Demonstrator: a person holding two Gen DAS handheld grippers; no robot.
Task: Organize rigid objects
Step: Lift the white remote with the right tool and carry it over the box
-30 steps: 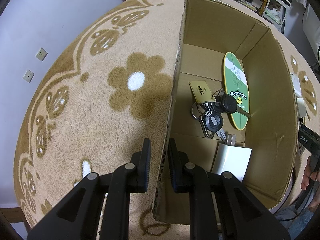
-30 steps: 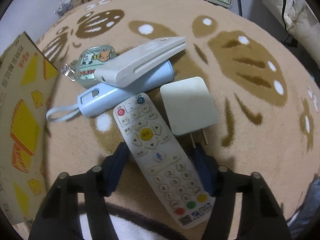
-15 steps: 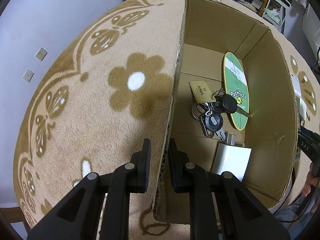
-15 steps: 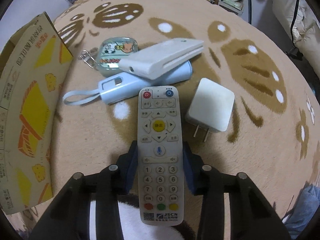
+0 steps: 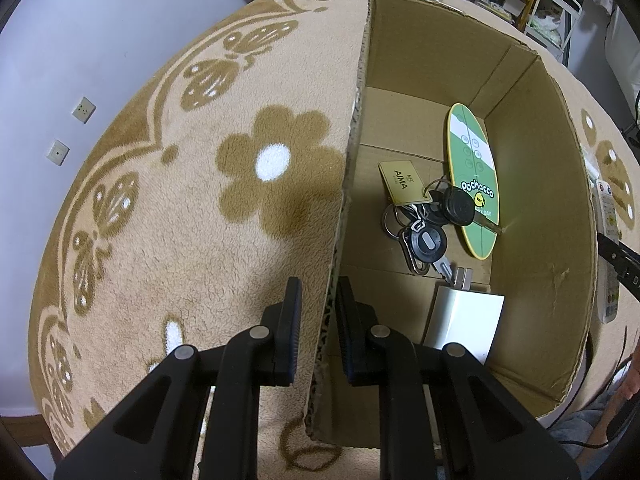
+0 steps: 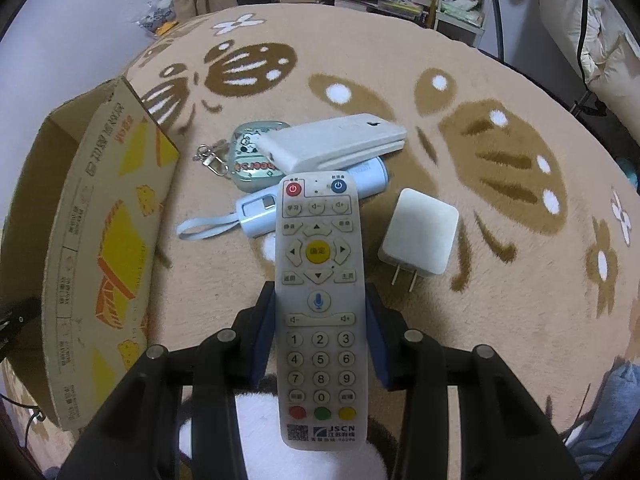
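- Already in the cardboard box (image 5: 532,208): a green oval card (image 5: 474,176), a bunch of keys (image 5: 424,224) with a yellow tag, and a white charger (image 5: 464,320) lying at the near end of the box floor.
- The left claw (image 5: 316,328) straddles the box's near wall, one finger outside and one inside, closed down narrow on the cardboard edge; in my judgement it is steadying the box for the next drop.
- The right claw (image 6: 318,332) grips the white remote control (image 6: 320,300) across its middle, one pad pressed on each long side. The remote looks lifted clear of the rug (image 6: 460,52), its button face up.
- In the left wrist view the remote (image 5: 606,248) shows just beyond the box's far wall, so I judge it to be on its way over but not yet above the opening.
- Not yet put away, lying on the rug beside the box: a pale blue tube with a wrist loop (image 6: 256,210), a white flat device (image 6: 332,140) resting across it, a cartoon keychain (image 6: 248,160) partly under that device, and a second white charger (image 6: 420,236) with its prongs towards the camera.
- My estimate: three items in, one in hand, four left, so somewhat under halfway.
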